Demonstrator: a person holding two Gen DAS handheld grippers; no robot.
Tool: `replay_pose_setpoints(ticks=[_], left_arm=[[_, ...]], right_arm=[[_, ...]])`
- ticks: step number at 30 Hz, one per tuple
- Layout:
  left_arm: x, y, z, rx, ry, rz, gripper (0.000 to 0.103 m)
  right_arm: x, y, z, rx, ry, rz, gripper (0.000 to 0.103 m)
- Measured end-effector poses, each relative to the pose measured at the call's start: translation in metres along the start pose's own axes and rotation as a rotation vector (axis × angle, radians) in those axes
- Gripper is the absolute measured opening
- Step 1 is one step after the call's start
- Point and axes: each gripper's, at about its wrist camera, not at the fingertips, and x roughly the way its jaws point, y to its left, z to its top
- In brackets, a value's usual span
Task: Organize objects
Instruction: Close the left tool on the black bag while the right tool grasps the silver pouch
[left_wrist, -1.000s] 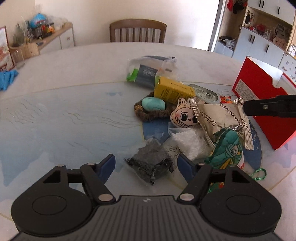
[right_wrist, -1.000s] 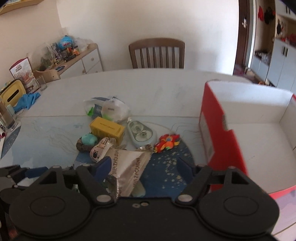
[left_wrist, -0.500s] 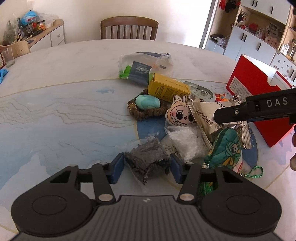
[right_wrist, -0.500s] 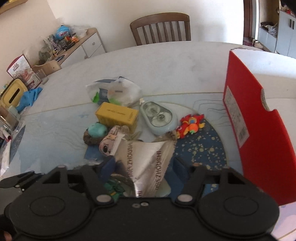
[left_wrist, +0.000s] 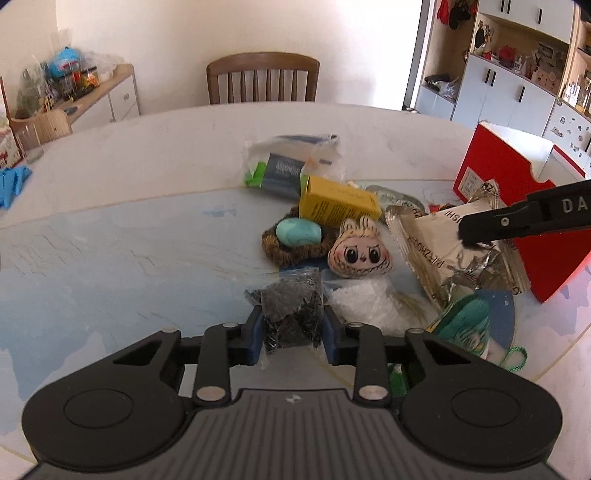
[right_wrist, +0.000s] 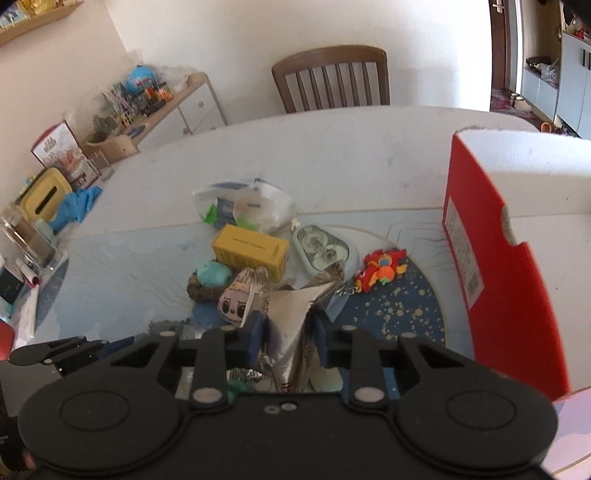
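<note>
On the cluttered table (left_wrist: 110, 206), both grippers had just clamped: left gripper (left_wrist: 291, 328) on a dark bag (left_wrist: 290, 306), right gripper (right_wrist: 286, 332) on a foil packet (right_wrist: 291, 314), ready for the red box (right_wrist: 495, 266).

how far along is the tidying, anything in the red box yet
Nothing shows inside the red box in what is visible. In hand: the left gripper grips the dark granule bag, the right gripper the silver foil packet. Left on the table: yellow box, doll head, red toy.

Two close wrist views, shared table (left_wrist: 110, 177) clutter.
</note>
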Motion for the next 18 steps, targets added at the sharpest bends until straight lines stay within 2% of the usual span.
replay_pose_setpoints(ticks=[9,18], left_arm=[[-0.035,-0.037,0.019,0.034,-0.028,0.014,0.031],[-0.058,-0.1,0.046,0.08,-0.064,-0.049,0.031]], right_arm=[[-0.047,-0.024,0.008,-0.001,-0.072,0.032,0.027],[-0.093,-0.066,0.014,0.013,-0.148,0.034,0.024]])
